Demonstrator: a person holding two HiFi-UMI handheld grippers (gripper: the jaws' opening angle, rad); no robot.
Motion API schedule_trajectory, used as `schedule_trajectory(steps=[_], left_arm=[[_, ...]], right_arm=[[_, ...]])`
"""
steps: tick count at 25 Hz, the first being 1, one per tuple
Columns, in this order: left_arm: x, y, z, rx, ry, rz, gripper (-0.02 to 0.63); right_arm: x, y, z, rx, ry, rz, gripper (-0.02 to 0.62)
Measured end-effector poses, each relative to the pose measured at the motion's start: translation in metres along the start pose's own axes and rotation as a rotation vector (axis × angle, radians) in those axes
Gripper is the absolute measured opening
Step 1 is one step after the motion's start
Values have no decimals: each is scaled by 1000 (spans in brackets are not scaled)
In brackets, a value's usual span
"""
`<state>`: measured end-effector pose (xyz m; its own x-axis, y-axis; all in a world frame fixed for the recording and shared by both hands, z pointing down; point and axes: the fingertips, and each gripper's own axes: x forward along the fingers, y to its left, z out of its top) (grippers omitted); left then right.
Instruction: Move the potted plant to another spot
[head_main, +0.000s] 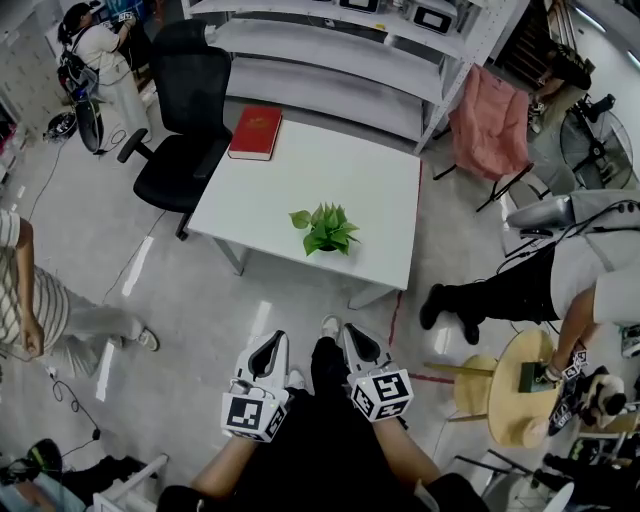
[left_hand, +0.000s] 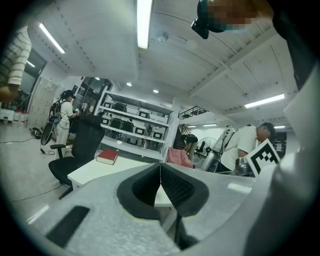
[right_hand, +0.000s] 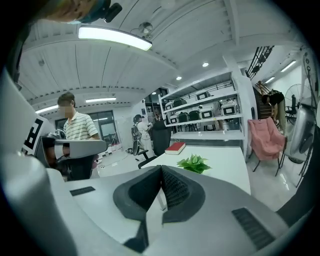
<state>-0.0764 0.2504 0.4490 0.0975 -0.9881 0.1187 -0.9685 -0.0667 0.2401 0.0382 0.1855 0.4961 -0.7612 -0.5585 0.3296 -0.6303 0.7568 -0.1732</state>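
The plant sits on the white counter, towards its near edge and well apart from the red book at the far corner. We judge it small and light. Its leaves are soft and would crush or tear, so we should not hold it by them. The leaves hide the pot from above, so we would come in low and grip the pot's wall under them, keeping it upright so no soil spills.

Our left gripper and right gripper hang by our legs, well short of the counter, both clenched on nothing.

The counter is flat and mostly bare, with plenty of room to set the plant down. A black chair stands at its left, shelves run behind it, and other people work nearby.
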Motion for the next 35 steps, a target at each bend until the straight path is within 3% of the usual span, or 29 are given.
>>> schedule_trajectory(steps=[10,22,35], left_arm=[[54,32,10,-31,-11,29,17],[127,62,10,-55,31,55,17],[173,83,-8,-71,103,72,18]], right_arm=[[75,-35,9,-58,51,35,11],[163,-62,-12,-247,255,102,12],[229,-96,-67,-708,553,163,14]])
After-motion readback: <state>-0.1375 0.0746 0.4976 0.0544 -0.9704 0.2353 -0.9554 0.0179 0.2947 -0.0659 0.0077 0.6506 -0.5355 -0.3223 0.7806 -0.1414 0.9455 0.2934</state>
